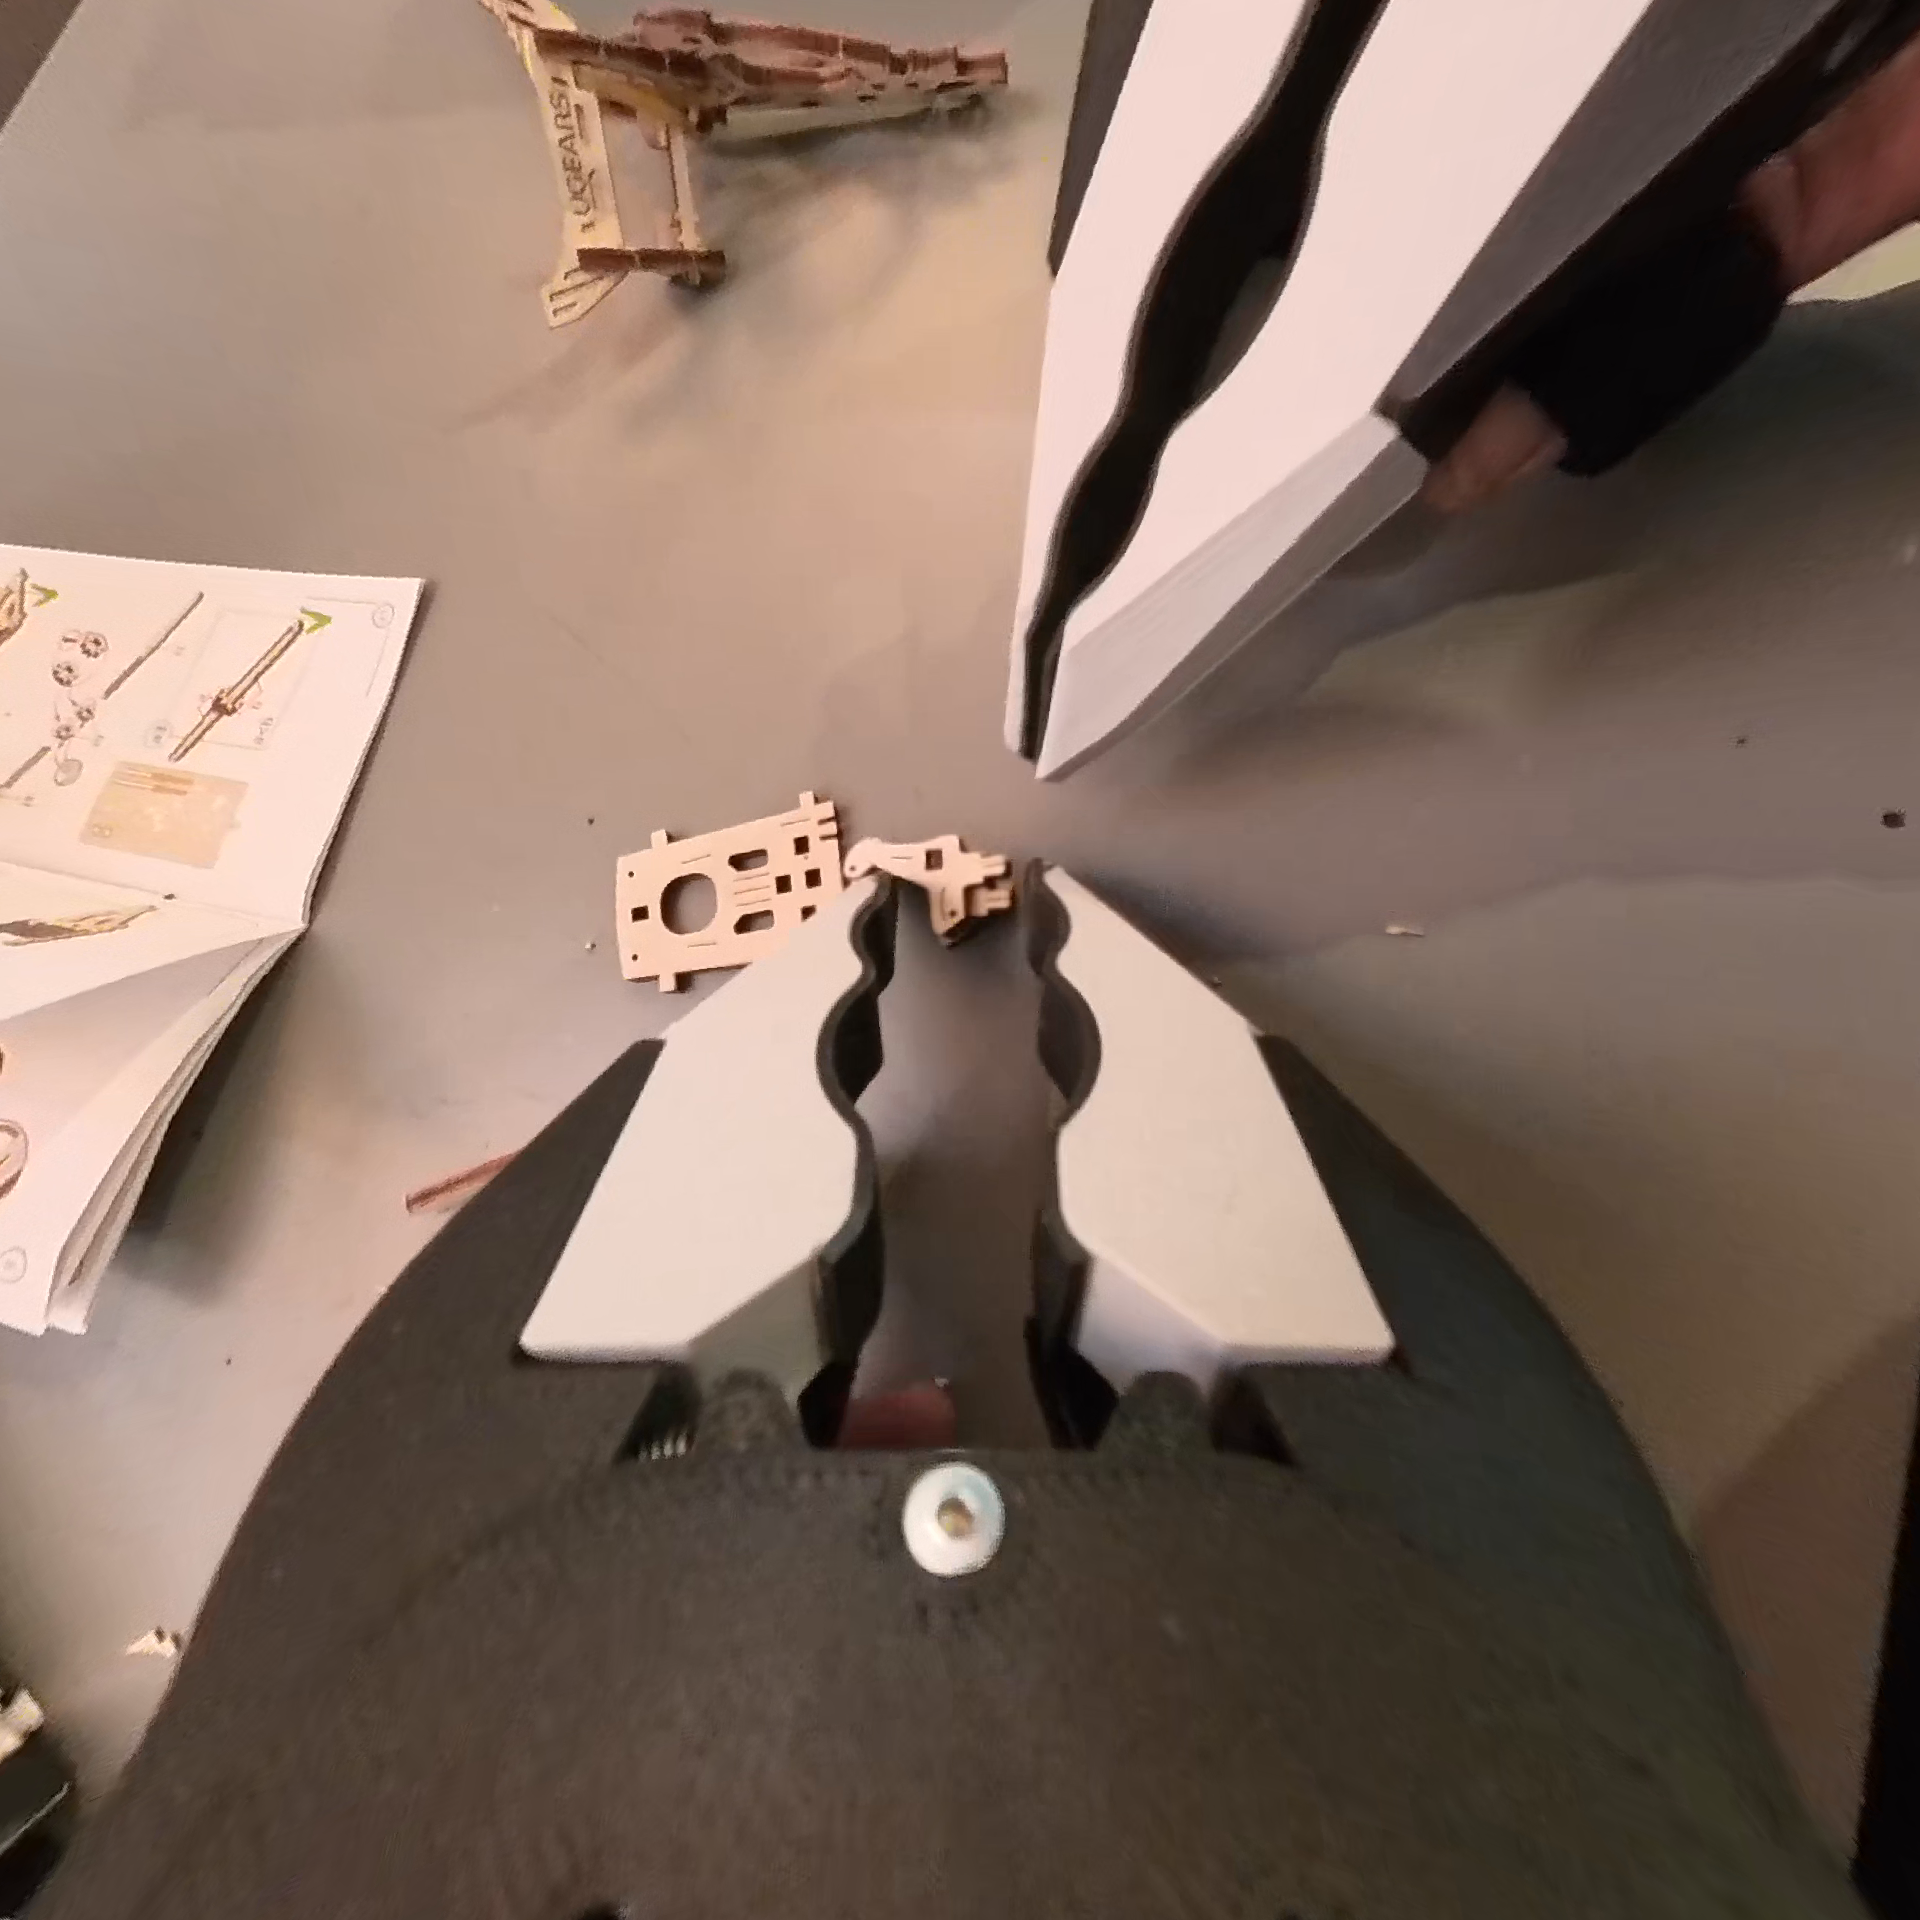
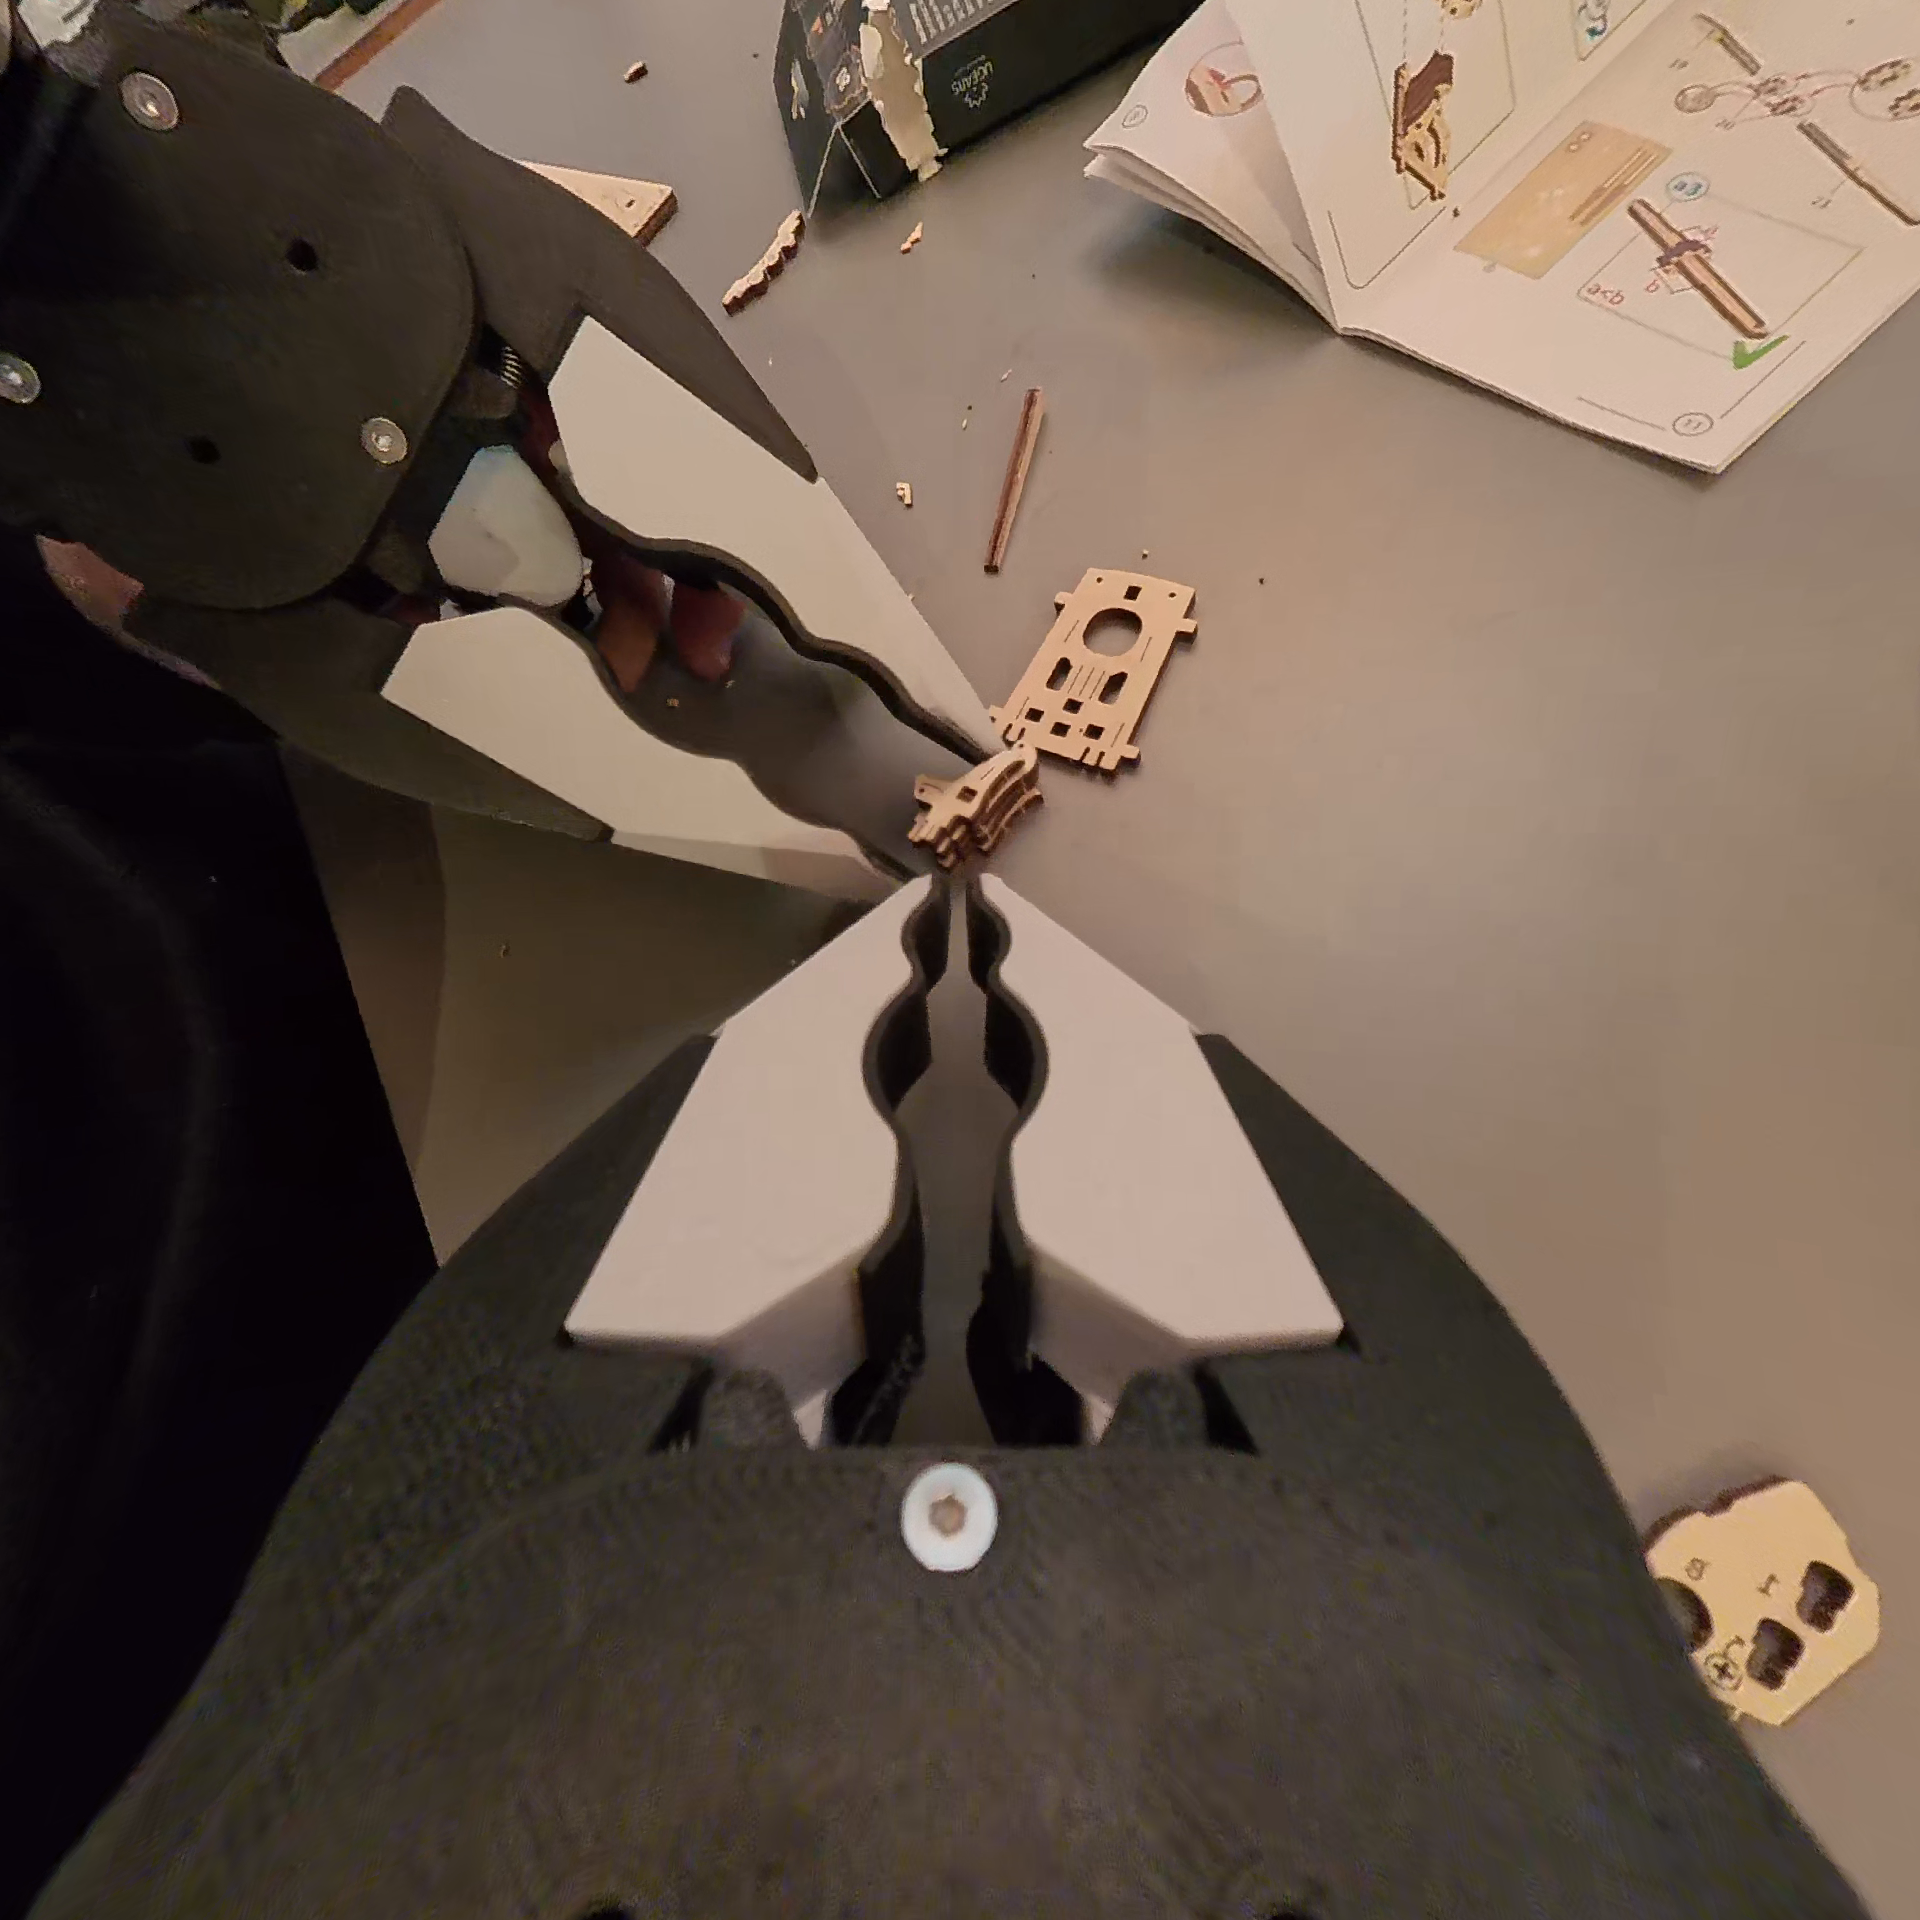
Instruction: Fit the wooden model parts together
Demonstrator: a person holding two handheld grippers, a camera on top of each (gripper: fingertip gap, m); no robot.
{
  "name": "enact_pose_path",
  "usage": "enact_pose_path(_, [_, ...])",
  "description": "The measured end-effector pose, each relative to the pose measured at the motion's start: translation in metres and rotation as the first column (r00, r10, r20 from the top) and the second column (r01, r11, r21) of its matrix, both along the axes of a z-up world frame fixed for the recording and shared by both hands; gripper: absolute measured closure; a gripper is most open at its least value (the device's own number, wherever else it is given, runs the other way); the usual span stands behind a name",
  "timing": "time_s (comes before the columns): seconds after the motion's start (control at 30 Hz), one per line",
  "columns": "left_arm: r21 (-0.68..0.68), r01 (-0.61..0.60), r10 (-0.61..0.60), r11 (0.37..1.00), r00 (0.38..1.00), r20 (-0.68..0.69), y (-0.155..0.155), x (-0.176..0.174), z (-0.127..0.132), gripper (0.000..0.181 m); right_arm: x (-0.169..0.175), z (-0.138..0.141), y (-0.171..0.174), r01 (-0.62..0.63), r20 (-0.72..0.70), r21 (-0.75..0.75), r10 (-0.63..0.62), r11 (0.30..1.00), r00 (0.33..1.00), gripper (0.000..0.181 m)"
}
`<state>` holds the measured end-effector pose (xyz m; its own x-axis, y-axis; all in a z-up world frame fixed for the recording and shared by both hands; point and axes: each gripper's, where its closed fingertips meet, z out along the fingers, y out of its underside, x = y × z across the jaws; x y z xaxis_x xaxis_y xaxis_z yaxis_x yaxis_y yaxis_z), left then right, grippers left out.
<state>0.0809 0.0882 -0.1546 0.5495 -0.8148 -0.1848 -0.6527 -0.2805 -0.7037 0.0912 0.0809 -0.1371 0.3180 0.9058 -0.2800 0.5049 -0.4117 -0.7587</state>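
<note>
A small layered wooden piece (image 1: pixel 951 883) lies on the grey table (image 1: pixel 623 520). A flat wooden plate (image 1: pixel 727 899) with a round hole lies just left of it. My left gripper (image 1: pixel 961 878) is open, and its tips straddle the small piece. In the right wrist view the left gripper (image 2: pixel 945 805) reaches in from the upper left around the same small piece (image 2: pixel 971 816), with the plate (image 2: pixel 1101 675) behind. My right gripper (image 2: pixel 956 883) is shut and empty, its tips right in front of the piece. It hangs above the piece at the upper right in the left wrist view (image 1: pixel 1034 753).
An open instruction booklet (image 1: pixel 187 779) lies to the left; it shows at the far right in the other view (image 2: pixel 1507 208). A part-built wooden model (image 1: pixel 727 94) stands at the back. A black box (image 2: pixel 914 94), a thin stick (image 2: pixel 1013 478) and a punched wooden scrap (image 2: pixel 1756 1600) lie around. My two grippers' fingertips are within a few centimetres of each other. About 9 cm separates my left fingertips from the thin stick (image 2: pixel 1013 478).
</note>
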Motion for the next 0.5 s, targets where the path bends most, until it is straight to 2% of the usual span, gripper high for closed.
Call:
enact_pose_path(0.2, [0.035,0.005,-0.003,0.999,0.999,-0.038,0.004,-0.003,-0.001,0.168,0.006,0.005,0.002,0.009,-0.045,-0.006,-0.009,1.0,0.999,0.181])
enact_pose_path(0.5, [0.017,0.036,-0.035,0.999,0.999,-0.04,0.004,-0.004,-0.001,0.169,0.012,0.015,0.003,0.007,-0.124,-0.032,-0.011,0.999,0.992,0.181])
